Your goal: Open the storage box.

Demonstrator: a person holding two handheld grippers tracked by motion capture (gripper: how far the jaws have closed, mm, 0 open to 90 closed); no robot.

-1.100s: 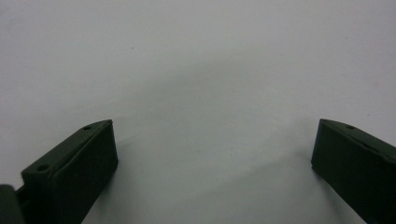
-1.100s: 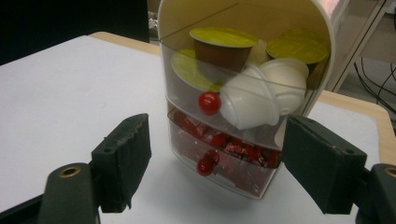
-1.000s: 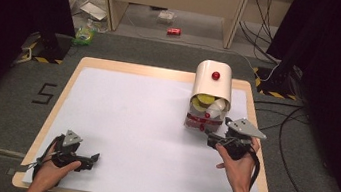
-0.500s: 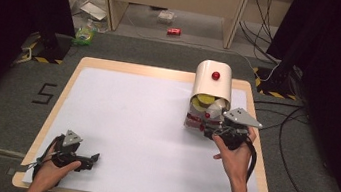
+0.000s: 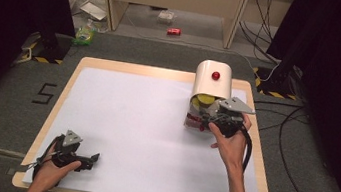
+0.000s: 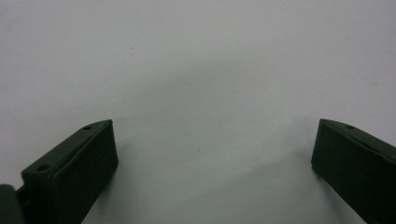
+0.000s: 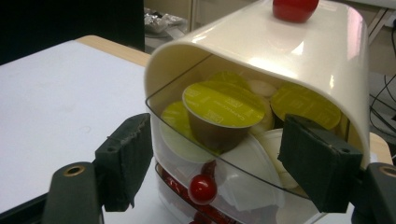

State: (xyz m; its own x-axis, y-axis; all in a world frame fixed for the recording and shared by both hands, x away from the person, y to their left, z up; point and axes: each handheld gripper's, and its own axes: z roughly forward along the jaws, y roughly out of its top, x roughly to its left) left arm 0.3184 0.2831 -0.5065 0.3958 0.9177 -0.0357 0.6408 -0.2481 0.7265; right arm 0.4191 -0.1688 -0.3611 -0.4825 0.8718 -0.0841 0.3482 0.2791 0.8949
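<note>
Capsule dispenser [image 5: 213,82] standing right of centre in the high view, on the white table [image 5: 129,120], cream domed lid with a red knob [image 5: 216,75] on top, clear drawer [image 7: 224,163] hanging open at the front. Right gripper [image 5: 216,118] hovering at that opening, jaws spread wide and holding nothing, framing the drawer in the right gripper view. Green-lidded coffee capsule [image 7: 223,114] lying uppermost in the middle of that view, tilted, leaning on paler pods. Probably light and fairly stiff, foil top easily dented, sides smooth and tapering, so slipping likely; best taken across the brown body just under the rim. Smaller red knob [image 7: 202,189] showing low on the drawer front. Left gripper [image 5: 80,156] resting at lower left of the high view, jaws wide apart and gripping nothing.
</note>
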